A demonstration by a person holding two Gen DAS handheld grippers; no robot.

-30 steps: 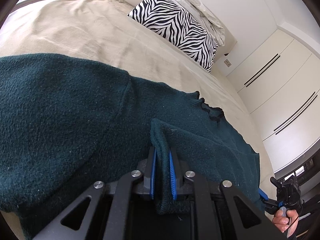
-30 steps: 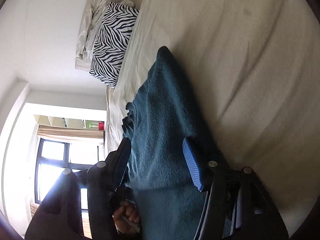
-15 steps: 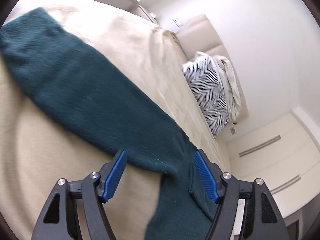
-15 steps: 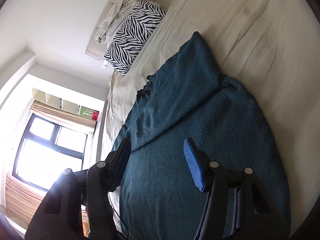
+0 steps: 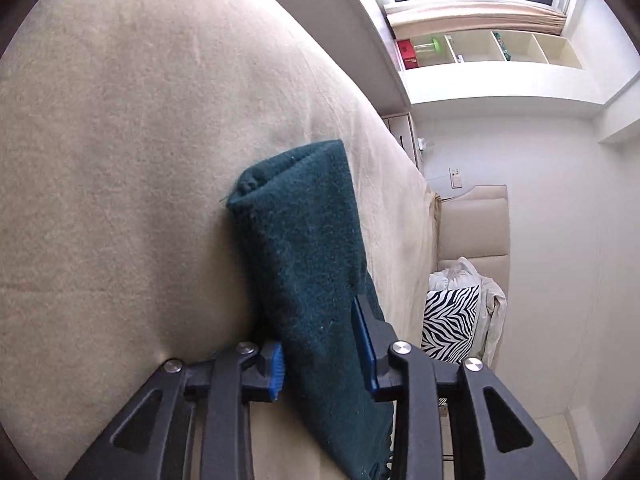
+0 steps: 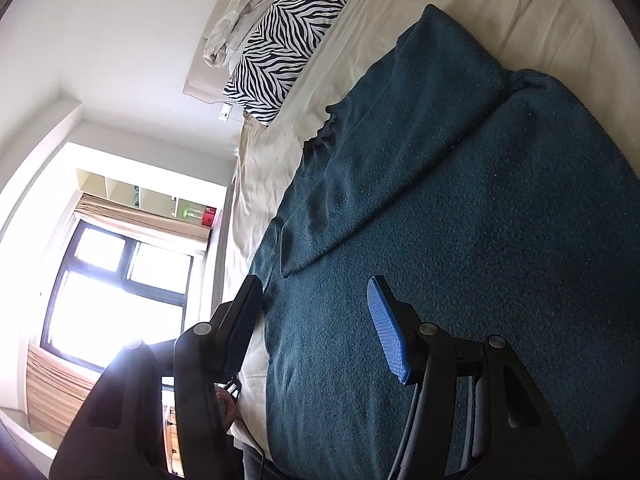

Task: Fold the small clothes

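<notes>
A dark teal knit sweater (image 6: 460,208) lies on the beige bed sheet (image 6: 532,12), one sleeve folded across its body. In the left wrist view the other sleeve (image 5: 304,248) stretches over the sheet (image 5: 120,160), cuff end far from me. My left gripper (image 5: 320,344) has its blue pads around this sleeve, closed in on the cloth. My right gripper (image 6: 316,312) is open and empty, hovering over the sweater's body near its lower edge.
A zebra-print pillow (image 6: 280,48) and crumpled white bedding (image 6: 236,16) lie at the head of the bed. A window (image 6: 116,284) and wall shelves (image 5: 480,48) stand beyond the bed's far side.
My left gripper let go of the folded cloth, swung over to the spread sleeve, and has closed on it. My right gripper stayed open and drew back a little over the sweater.
</notes>
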